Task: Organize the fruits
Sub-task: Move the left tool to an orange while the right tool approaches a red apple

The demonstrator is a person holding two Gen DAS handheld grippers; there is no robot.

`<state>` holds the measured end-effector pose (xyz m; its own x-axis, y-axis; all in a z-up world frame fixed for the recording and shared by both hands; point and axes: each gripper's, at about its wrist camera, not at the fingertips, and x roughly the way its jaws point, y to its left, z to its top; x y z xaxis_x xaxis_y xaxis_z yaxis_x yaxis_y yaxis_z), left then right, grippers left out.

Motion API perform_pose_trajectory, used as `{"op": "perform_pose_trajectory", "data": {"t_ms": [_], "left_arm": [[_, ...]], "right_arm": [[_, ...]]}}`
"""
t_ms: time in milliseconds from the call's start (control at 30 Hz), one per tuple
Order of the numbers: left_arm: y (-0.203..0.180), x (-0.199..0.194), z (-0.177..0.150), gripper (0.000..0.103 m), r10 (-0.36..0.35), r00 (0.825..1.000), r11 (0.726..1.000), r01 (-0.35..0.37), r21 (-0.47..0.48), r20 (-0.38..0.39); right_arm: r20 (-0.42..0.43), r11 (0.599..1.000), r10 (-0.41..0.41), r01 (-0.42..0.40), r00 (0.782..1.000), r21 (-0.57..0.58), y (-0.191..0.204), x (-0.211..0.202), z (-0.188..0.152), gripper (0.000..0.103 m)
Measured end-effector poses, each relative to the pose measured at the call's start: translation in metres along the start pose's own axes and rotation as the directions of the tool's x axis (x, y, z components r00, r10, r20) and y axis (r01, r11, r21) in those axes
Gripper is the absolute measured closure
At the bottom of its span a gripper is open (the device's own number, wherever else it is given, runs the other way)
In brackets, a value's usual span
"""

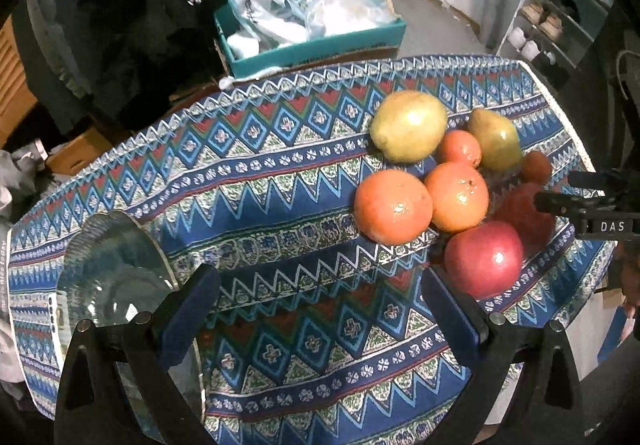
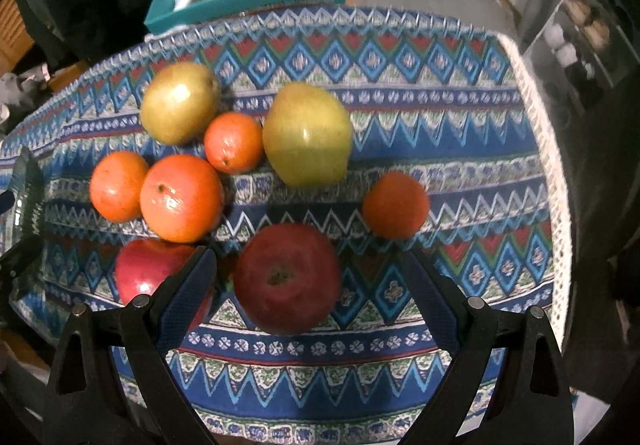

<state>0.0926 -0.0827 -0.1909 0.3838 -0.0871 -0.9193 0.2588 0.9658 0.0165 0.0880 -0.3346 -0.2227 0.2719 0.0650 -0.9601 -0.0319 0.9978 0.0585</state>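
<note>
The right gripper (image 2: pixel 308 285), jaws wide and empty, hovers over the near dark-red round apple (image 2: pixel 287 279); lower squarely before closing; the left gripper (image 1: pixel 320 309) gapes empty beside the clear glass plate (image 1: pixel 108 265).

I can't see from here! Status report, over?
Left gripper open, empty. Right gripper open, dark red apple between its fingers, untouched. Glass plate empty. Nothing blocking.
</note>
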Motion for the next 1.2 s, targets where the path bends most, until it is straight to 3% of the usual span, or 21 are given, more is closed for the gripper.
{"op": "perform_pose_trajectory", "data": {"t_ms": [400,567,767,1200], "left_arm": [[-0.004,0.034,0.011,0.001,-0.034,0.998,0.999,0.033,-0.021,-0.054],[-0.011,0.045,0.019,0.001,-0.05,0.997,0.999,0.051,0.01,-0.058],[-0.023,0.055,0.025,0.001,-0.059,0.996,0.997,0.062,0.055,-0.06],[-0.042,0.089,0.036,0.001,-0.07,0.992,0.989,0.083,0.125,-0.103]], "right_arm": [[-0.085,0.998,0.052,-0.049,0.995,0.027,-0.002,0.042,-0.008,0.011],[-0.123,0.993,0.115,-0.111,0.986,0.037,0.001,0.059,-0.008,0.031],[-0.065,0.999,0.045,-0.045,0.997,-0.004,0.007,0.054,-0.004,0.031],[-0.006,0.995,0.087,-0.087,0.996,0.048,-0.023,0.032,0.009,0.031]]}}
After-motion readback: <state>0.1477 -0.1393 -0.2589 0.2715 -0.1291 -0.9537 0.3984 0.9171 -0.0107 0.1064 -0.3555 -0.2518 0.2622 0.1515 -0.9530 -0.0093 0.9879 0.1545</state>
